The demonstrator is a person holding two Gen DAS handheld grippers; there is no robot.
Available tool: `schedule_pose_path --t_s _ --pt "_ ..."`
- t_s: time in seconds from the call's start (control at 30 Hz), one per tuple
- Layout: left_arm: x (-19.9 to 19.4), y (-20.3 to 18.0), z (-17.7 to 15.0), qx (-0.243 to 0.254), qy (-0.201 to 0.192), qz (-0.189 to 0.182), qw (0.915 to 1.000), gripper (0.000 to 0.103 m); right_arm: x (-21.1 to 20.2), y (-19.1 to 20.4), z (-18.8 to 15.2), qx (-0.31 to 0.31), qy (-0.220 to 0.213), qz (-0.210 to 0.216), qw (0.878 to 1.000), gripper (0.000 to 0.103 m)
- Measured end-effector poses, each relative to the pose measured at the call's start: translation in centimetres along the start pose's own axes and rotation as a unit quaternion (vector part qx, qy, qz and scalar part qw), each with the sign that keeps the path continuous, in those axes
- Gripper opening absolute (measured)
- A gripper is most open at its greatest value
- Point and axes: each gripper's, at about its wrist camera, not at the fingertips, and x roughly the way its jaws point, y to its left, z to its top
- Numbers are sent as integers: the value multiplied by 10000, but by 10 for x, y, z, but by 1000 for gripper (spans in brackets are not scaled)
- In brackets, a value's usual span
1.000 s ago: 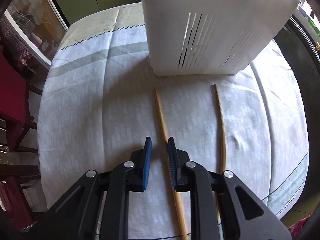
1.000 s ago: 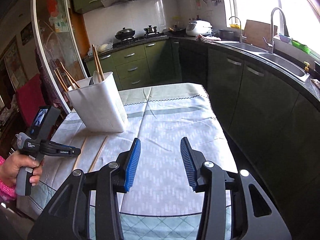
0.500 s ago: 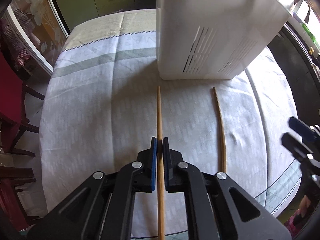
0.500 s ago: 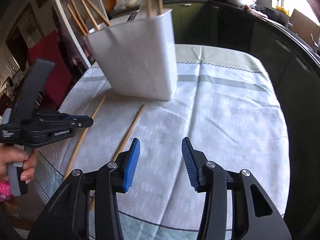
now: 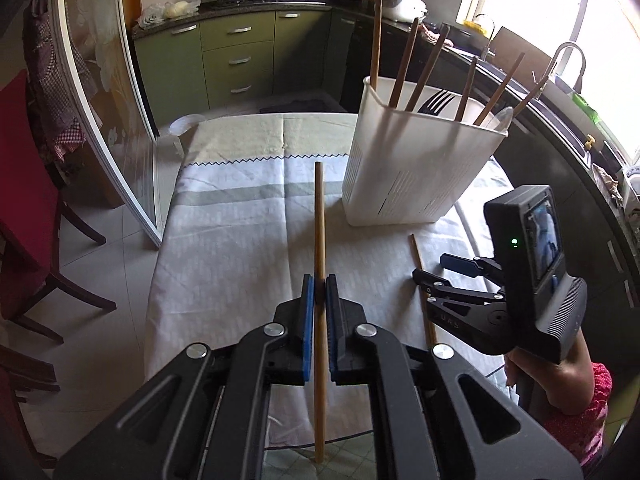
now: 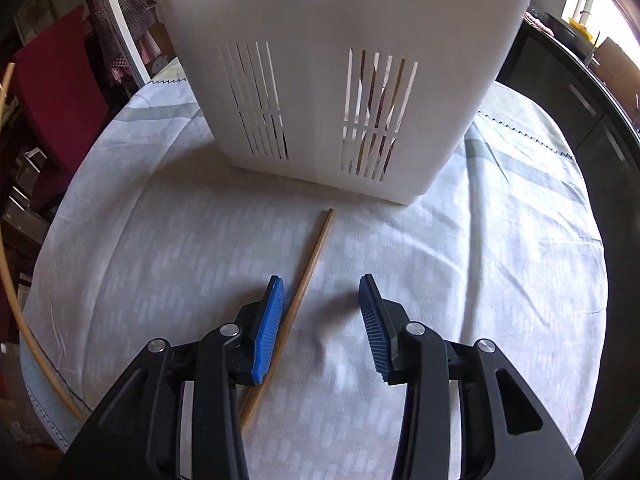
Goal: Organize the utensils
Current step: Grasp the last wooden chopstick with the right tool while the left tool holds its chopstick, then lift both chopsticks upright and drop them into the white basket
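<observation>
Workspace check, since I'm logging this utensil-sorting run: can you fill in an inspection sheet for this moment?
Surface: table under a pale patterned cloth, slightly wrinkled.
Job's things: white slotted utensil holder upright, holding chopsticks and a fork; one chopstick clamped and lifted; second chopstick lying flat on the cloth.
Clutter: nothing seen.
Grippers: left tool shut on the lifted chopstick; right tool closing, pads straddling the lying chopstick, not yet pressing it.
Cables: nothing seen.
Surroundings: green kitchen cabinets, sink tap, red chair.
</observation>
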Motion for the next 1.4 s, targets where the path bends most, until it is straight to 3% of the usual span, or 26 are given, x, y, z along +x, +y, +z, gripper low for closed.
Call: schedule_pose_path --t_s 0.17,0.27,0.37,0.5,0.63,0.87,1.17,1.4 --pt "-14 -5 -1 78 -158 -122 9998 6 5 6 9 86 23 7 10000 39" --pt "-18 -8 -1 95 -183 -147 9997 6 8 9 12 115 13 79 9999 32" --pt "-17 -9 -2 116 -177 -147 9997 6 7 10 10 67 39 156 9998 12" --pt "-18 -10 -3 135 -233 -185 9995 6 6 7 8 114 41 321 9994 6" --pt "-25 -15 0 220 -333 -217 9990 6 -11 -5 -1 314 -165 605 9975 6" --pt "-44 -28 10 344 -600 -288 9972 6 -80 -34 -18 563 -955 1029 9885 6" --pt "-66 -44 36 447 -946 -331 9940 6 -171 -83 -64 742 -1875 1104 9732 6" --pt "-88 -65 70 568 -1268 -334 9897 6 -190 -98 -84 761 -2047 1139 9692 6"
